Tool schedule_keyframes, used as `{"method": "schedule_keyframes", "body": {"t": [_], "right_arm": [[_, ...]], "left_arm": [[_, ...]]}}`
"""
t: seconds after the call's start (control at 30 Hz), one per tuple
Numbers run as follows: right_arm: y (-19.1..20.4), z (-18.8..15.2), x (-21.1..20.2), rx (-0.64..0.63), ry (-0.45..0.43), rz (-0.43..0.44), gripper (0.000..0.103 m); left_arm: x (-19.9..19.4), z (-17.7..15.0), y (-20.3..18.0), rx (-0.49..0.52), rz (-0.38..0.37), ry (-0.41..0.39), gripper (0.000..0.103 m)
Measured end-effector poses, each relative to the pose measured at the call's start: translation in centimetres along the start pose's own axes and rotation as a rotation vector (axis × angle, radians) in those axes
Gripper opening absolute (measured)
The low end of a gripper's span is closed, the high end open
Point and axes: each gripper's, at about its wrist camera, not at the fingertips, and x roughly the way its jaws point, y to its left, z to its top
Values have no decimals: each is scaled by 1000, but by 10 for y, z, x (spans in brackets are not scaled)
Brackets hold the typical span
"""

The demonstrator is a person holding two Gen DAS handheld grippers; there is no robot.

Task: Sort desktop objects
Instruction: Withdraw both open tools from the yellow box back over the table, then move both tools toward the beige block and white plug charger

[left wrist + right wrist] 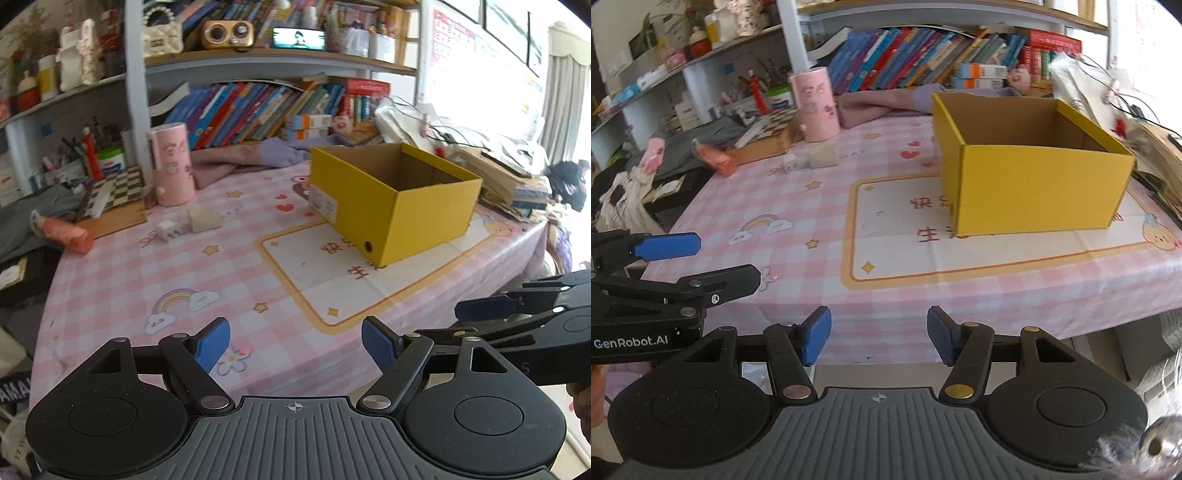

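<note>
An open yellow cardboard box (395,199) stands on the pink checked tablecloth (147,280); it also shows in the right wrist view (1034,184) and looks empty inside. Far left stand a pink cylinder (171,164), also in the right wrist view (814,109), a beige cube (204,218), a small white cube (168,229) and an orange-pink tube (68,234). My left gripper (295,345) is open and empty above the table's near edge. My right gripper (879,341) is open and empty at the front edge, beside the left one.
Shelves of books (258,107) and clutter line the back. A checkered board (118,188) and grey cloth lie at the left. A purple cloth (236,158) lies behind the cylinder. Stacked papers and cables (491,158) crowd the right side behind the box.
</note>
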Motion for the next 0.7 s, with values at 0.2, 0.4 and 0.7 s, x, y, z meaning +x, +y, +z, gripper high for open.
{"method": "schedule_keyframes", "body": {"t": [0.2, 0.4, 0.7], "right_arm": [[19, 4, 7, -58, 10, 27, 56], [39, 11, 15, -127, 20, 59, 57], [58, 24, 31, -182, 34, 108, 58]], "left_arm": [[-7, -5, 19, -52, 42, -5, 81], [-12, -10, 35, -86, 84, -8, 82], [-16, -16, 52, -112, 143, 6, 82]]}}
